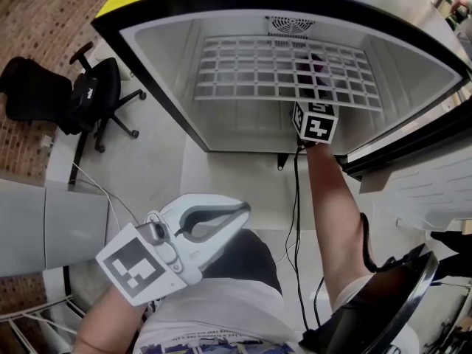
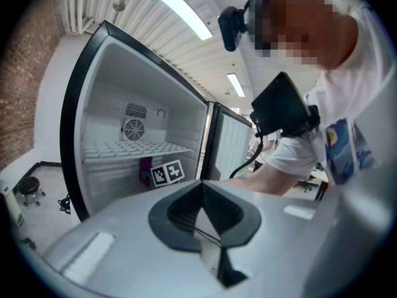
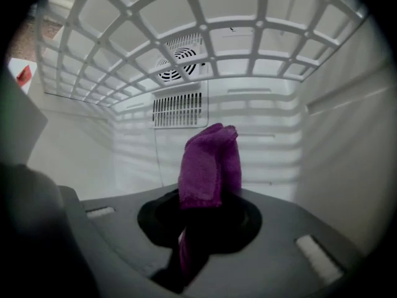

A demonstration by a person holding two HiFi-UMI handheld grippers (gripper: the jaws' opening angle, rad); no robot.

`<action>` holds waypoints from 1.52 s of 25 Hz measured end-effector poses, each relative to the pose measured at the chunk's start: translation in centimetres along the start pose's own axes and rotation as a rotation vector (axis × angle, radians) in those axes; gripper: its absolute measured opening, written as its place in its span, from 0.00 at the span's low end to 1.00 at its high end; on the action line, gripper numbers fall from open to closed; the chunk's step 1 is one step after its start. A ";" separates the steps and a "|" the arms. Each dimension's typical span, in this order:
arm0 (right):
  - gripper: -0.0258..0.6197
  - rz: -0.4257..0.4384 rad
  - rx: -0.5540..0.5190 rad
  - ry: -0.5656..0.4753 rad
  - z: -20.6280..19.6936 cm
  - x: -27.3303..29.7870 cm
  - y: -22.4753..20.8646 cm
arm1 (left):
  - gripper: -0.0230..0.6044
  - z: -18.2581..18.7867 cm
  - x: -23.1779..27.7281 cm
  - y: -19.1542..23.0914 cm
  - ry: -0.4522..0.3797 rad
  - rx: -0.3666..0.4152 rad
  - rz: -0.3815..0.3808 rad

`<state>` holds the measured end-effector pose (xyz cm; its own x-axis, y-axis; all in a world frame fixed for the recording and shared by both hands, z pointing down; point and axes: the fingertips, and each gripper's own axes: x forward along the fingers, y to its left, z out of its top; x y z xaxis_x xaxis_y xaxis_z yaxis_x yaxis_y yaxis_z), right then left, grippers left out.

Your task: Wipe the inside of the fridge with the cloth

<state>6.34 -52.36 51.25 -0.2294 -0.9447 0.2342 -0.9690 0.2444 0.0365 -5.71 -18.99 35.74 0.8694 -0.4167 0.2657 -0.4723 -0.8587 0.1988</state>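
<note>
In the head view, a white-lined fridge with a black frame (image 1: 155, 87) stands open on the pale floor (image 1: 158, 168). A white wire grid shelf (image 1: 243, 68) spans the fridge, and a round fan vent (image 1: 290, 25) sits in its back wall. The right gripper (image 1: 313, 87) reaches in under the shelf, its marker cube at the fridge's front edge. The purple fleecy cloth (image 1: 321, 68) shows through the shelf bars, deep inside the fridge. The white left gripper (image 1: 237, 214) is held outside, well apart from the fridge and close to the person's body. A black cable (image 1: 296, 220) runs down from the right gripper along the arm. A black office chair (image 1: 85, 94) stands to the left on the floor.

In the left gripper view, the left gripper (image 2: 201, 211) is clenched: its dark pads meet at the tips with nothing between them. Beyond it are the open fridge, the shelf, the fan and the right gripper's marker cube, with the cloth just beside the cube below the shelf.

In the right gripper view, the right gripper (image 3: 205, 225) is clamped on the cloth (image 3: 208, 163), which stands up in a fold from between the jaws. The shelf is overhead. A slotted vent grille (image 3: 178, 109) is on the back wall, and the cloth is apart from that wall.
</note>
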 end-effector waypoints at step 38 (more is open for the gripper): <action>0.12 0.363 -0.134 0.004 1.2 3.6 17.4 | 0.05 -0.6 -4.4 2.1 -0.021 -0.022 0.131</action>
<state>-11.42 -51.80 51.52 -0.5550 -0.7906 0.2589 -0.8040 0.5896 0.0769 -10.64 -18.71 35.58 0.8028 -0.5313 0.2707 -0.5849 -0.7899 0.1842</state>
